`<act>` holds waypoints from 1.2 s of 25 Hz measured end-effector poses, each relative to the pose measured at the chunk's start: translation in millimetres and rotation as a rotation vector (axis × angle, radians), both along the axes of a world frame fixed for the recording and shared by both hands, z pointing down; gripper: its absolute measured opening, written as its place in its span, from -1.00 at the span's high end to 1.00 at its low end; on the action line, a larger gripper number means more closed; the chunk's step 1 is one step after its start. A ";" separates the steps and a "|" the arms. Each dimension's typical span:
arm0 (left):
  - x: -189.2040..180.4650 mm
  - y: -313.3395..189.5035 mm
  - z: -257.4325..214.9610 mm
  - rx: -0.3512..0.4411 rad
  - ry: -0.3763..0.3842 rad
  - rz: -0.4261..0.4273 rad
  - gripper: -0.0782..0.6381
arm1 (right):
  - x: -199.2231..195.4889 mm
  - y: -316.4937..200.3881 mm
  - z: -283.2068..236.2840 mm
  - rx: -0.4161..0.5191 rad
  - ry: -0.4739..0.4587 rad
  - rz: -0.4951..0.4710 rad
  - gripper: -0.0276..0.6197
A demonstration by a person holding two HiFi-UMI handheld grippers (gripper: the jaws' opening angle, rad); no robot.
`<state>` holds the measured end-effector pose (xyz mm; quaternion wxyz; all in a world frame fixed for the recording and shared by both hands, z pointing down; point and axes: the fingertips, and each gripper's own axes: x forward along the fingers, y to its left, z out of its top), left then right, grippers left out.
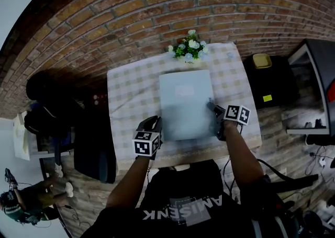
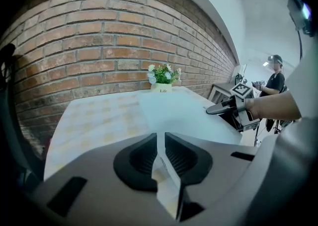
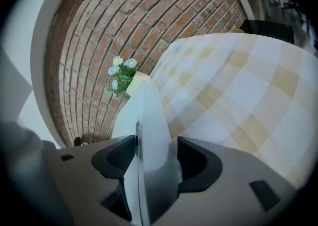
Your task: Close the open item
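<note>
A pale grey laptop (image 1: 186, 103) lies flat on the checked tablecloth (image 1: 131, 90), its lid down on the base. My left gripper (image 1: 152, 129) is at its near left corner. In the left gripper view a pale wedge of that corner sits pinched between the narrow jaws (image 2: 161, 163). The right gripper (image 1: 215, 114) is at the laptop's right edge. In the right gripper view that edge (image 3: 146, 115), with a thin seam between lid and base, runs between the wide-spread jaws (image 3: 149, 165). The pads stand off it.
A small pot of white flowers (image 1: 189, 47) stands at the table's far edge by the brick wall. A black stand with a yellow object (image 1: 261, 60) is to the right. A dark chair (image 1: 94, 148) is on the left, and a person (image 2: 273, 78) stands beyond the table.
</note>
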<state>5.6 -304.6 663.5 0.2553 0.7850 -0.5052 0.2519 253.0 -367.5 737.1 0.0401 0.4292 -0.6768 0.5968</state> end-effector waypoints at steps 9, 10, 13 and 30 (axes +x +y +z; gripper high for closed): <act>-13.1 13.0 -31.0 0.064 0.057 -0.005 0.66 | -0.2 4.7 0.5 -0.071 -0.050 0.062 0.03; -16.1 14.1 -35.5 0.072 0.070 -0.008 0.66 | -0.4 5.6 -0.9 -0.073 -0.050 0.069 0.02; -25.4 16.0 -43.0 0.081 0.078 0.002 0.66 | -1.0 8.0 -5.1 -0.071 -0.003 0.082 0.02; -36.1 21.2 -98.2 0.193 0.144 0.054 0.66 | 1.6 16.4 -111.9 0.187 0.127 0.082 0.03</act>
